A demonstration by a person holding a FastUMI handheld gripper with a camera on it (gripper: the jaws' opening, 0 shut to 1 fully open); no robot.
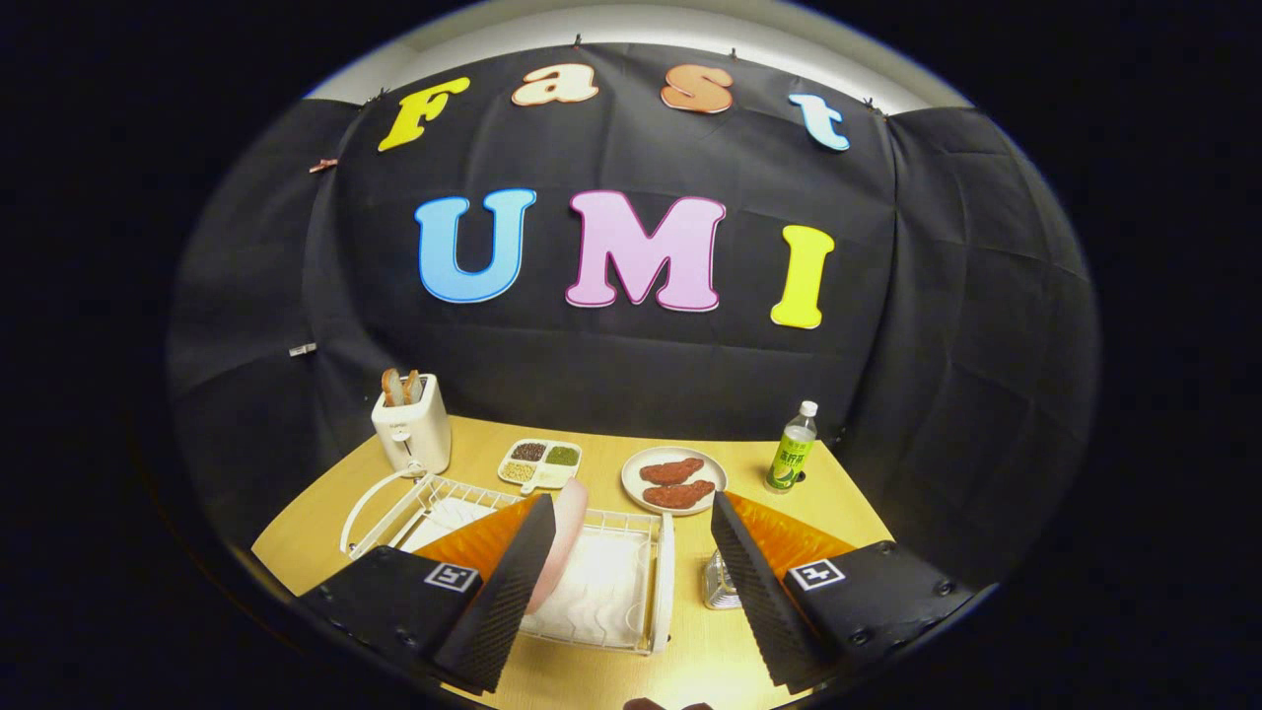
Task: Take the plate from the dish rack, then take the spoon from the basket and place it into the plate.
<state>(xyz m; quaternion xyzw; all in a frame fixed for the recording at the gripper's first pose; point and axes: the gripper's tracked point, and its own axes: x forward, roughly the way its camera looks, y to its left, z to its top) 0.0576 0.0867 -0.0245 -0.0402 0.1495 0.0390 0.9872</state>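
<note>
A pale pink plate [565, 537] stands on edge in the white wire dish rack [663, 577], right against the inner side of my left finger [503, 592]. My gripper [631, 499] is open wide above the rack, with nothing held between its fingers. A small metal mesh basket [719, 584] stands on the table to the right of the rack, mostly hidden behind my right finger [759, 592]. What lies in the basket I cannot make out.
On the wooden table [592, 680] beyond the rack stand a white toaster [411, 431] with bread slices, a divided dish of grains [539, 463], a white plate with brown meat pieces [674, 480] and a green drink bottle [792, 449].
</note>
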